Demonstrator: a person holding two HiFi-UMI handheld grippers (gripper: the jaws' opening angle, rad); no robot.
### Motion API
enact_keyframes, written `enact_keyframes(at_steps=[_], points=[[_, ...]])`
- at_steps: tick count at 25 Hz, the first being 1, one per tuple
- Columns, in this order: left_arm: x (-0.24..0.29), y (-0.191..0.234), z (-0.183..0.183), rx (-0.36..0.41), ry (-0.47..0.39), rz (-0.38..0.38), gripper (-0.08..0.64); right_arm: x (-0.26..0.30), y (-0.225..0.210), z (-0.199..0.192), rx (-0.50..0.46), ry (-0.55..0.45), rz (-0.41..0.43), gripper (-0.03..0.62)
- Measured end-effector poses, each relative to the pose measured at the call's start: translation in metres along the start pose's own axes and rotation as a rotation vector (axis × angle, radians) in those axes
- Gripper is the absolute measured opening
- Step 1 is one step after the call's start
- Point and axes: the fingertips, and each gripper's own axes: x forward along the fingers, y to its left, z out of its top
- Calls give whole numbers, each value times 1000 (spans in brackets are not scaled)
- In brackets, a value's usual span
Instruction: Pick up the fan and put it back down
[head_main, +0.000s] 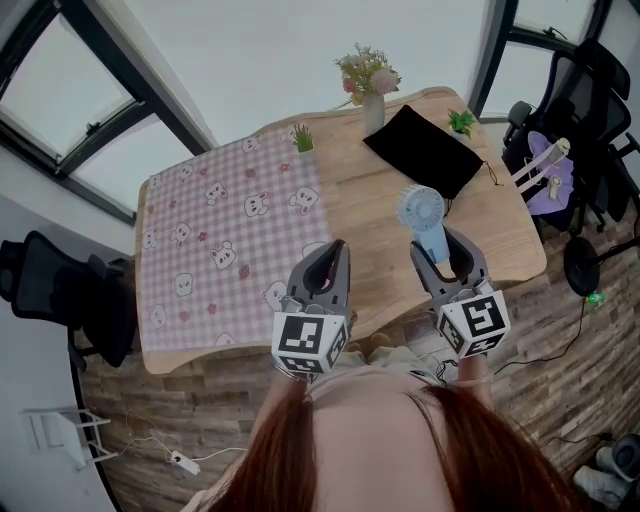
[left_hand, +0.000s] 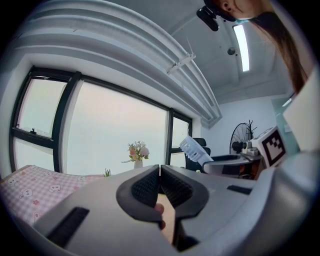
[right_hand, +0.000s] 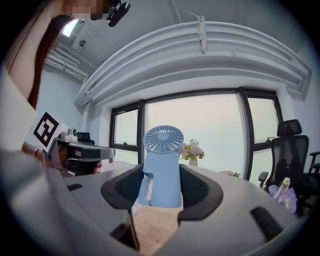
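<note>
Fan (right_hand: 162, 172) is standing upright between the jaws of my right gripper (right_hand: 162, 187), its round grille rising above the jaw tips and its pale blue body filling the gap. I am holding those jaws wide, and both pads (right_hand: 199, 189) look to be pressing on the fan's sides, so I am reading this as a grip on the fan. My left gripper (left_hand: 160, 175) is idling off to the side with its jaws closed together on nothing, low over the desk (head_main: 375, 205).

I am judging that the pick-up step is in hand: the fan is caught, but I am not seeing a clear lift. The next move is calling for a straight rise with a grip firm enough that the top-heavy fan is not tipping. After that comes a level lowering until the base is sitting flat.

What I am failing to make out is the base. In the right gripper view the jaws are covering its edges, and in the head view the right gripper is hiding the lower handle. So I cannot tell whether the fan is resting on the desk or hanging just clear. My own hair (head_main: 400, 450) is cutting off the near desk edge.
</note>
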Motion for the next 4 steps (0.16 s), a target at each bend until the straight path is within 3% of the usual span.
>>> enact_keyframes(at_steps=[4], points=[[-2, 2, -1, -7, 5, 4, 12, 0, -1, 2, 5, -2, -7, 213]])
